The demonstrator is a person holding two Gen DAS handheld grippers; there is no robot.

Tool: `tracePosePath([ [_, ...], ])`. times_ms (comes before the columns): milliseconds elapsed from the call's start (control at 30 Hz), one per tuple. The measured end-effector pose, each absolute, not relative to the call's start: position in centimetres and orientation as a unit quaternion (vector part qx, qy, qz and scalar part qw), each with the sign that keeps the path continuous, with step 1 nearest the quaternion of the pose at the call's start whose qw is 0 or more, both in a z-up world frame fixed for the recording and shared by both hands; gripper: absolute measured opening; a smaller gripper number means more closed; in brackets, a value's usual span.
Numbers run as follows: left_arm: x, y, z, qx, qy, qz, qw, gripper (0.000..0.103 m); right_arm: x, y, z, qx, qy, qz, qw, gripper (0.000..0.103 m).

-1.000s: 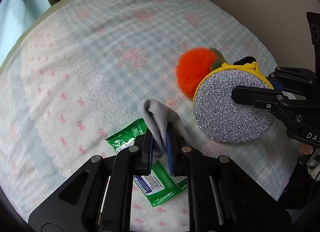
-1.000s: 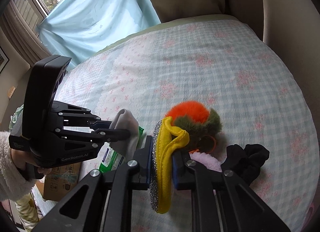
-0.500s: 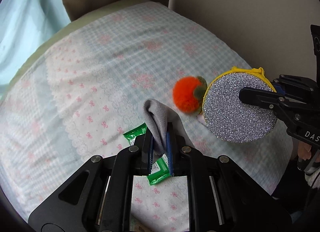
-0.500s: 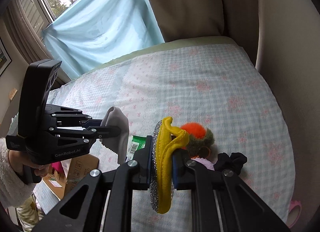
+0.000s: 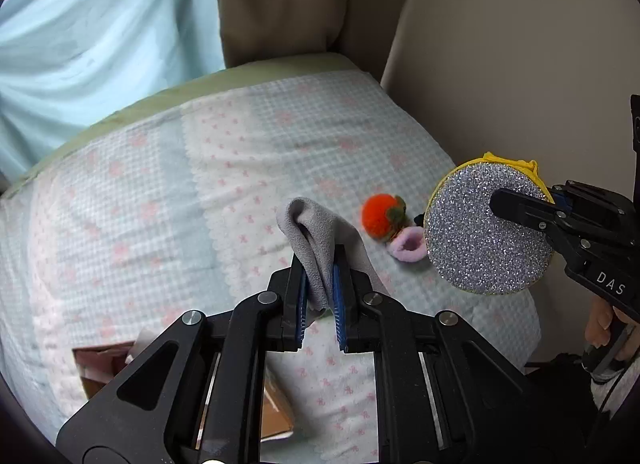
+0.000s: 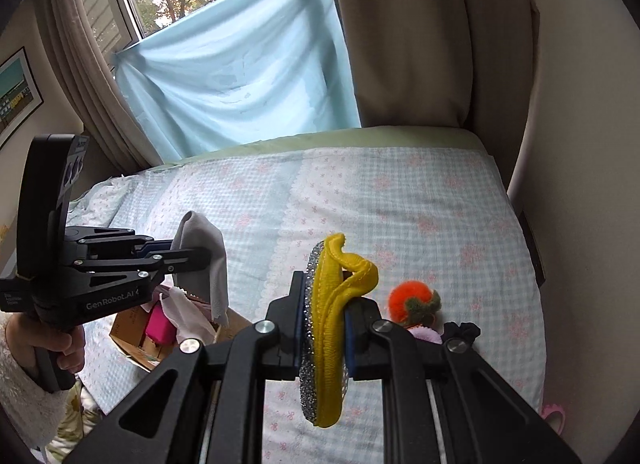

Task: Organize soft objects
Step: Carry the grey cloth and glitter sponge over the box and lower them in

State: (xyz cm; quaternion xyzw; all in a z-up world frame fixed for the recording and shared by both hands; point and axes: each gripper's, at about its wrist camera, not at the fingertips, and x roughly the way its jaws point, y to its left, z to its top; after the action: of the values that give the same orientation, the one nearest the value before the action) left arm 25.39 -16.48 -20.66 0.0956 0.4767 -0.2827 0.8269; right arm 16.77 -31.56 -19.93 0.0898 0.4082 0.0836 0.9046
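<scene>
**Both grippers holding soft items above the bed**

The fingers of the left gripper are pressing on a grey cloth, with only the fabric filling the narrow gap between the blue pads. The cloth is rising above the fingertips in a folded hump, and one loose flap is hanging down on the right side of the fingers. In the right wrist view the same cloth is hanging from the left gripper over a cardboard box that is standing beside the bed and is containing pink and white things.

The fingers of the right gripper are clamping a round glittering silver pad with a yellow fabric back, held on its edge. The yellow band is folding into a loop above the fingertips. From the left wrist view the silver face of this pad is turning toward the camera, and the right gripper is gripping it at the upper right rim.

Both items are staying in the air, above the bed with a checked blue and pink cover. On the bed, near the right edge, an orange pompom is lying, touching a small lilac fluffy ring. Just beside them a black scrunchie is lying too. Behind the bed a light blue curtain is hanging at the window.
</scene>
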Motion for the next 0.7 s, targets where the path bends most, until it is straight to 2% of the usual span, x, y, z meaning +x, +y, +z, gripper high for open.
tracePosePath([
  [400,21.4,-1.3,-15.5,0.050,0.465,-0.212,0.858,0.010,16.6,-17.6,-15.1,0.057,0.412,0.122,0.901,0.014],
  [700,21.3,11.6,-17.9,0.021,0.500,-0.194,0.844,0.010,17.7,-6.1,-16.3,0.080,0.450,0.103,0.883,0.014],
])
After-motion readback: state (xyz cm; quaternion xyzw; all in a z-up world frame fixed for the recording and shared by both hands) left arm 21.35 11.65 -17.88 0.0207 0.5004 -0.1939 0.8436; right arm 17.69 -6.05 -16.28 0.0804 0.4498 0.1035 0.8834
